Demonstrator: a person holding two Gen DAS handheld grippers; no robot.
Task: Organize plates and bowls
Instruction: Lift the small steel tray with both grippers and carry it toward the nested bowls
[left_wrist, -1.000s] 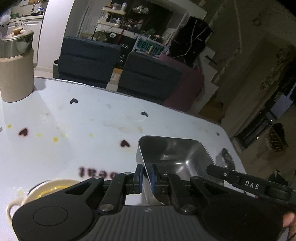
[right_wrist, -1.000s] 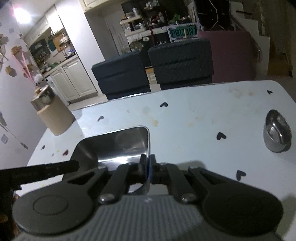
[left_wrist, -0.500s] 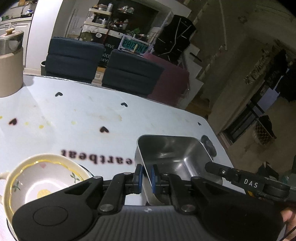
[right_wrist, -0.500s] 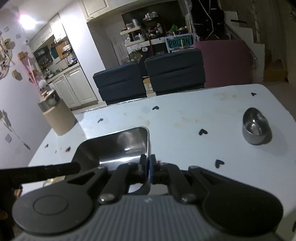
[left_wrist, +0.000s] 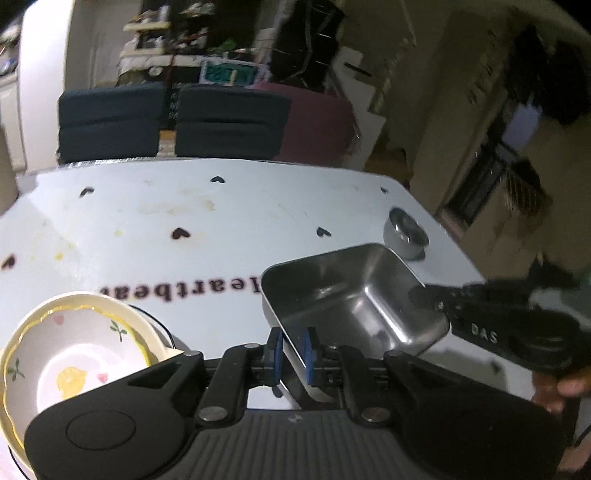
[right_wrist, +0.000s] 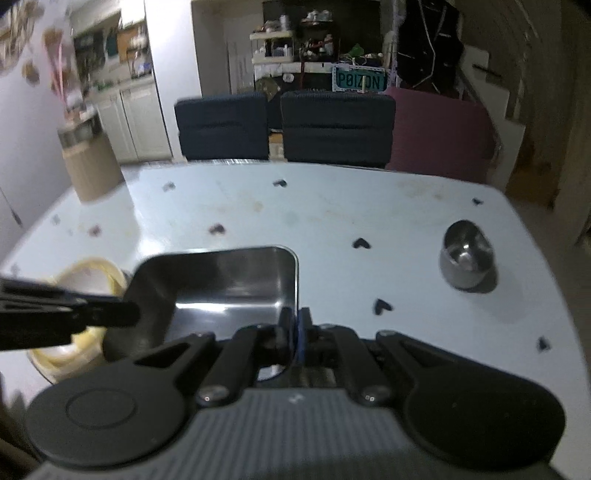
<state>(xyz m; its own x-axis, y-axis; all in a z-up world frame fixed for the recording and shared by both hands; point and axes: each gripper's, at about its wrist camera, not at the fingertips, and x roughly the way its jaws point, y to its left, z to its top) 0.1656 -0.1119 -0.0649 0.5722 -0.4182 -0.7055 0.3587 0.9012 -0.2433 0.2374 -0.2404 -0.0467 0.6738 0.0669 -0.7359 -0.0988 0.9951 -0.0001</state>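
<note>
A rectangular steel tray (left_wrist: 354, 295) hangs above the table, held from both sides. My left gripper (left_wrist: 291, 350) is shut on its near rim. My right gripper (right_wrist: 293, 332) is shut on the tray's (right_wrist: 229, 284) right rim. A cream ceramic bowl with flower prints (left_wrist: 74, 354) sits at the near left, on what looks like a stack; in the right wrist view the bowl (right_wrist: 88, 291) lies partly behind the left gripper's arm. A small round steel bowl (left_wrist: 406, 232) stands near the table's right edge, also in the right wrist view (right_wrist: 467, 258).
The white table (left_wrist: 221, 229) has black heart prints and the word "heartbeat". A beige canister with a steel lid (right_wrist: 90, 162) stands at the far left corner. Two dark chairs (right_wrist: 284, 125) and a maroon seat (right_wrist: 439, 136) stand beyond the far edge.
Both grippers have carried the tray back and up, so more of the table shows. The flowered bowl and the small steel bowl have come into the left wrist view.
</note>
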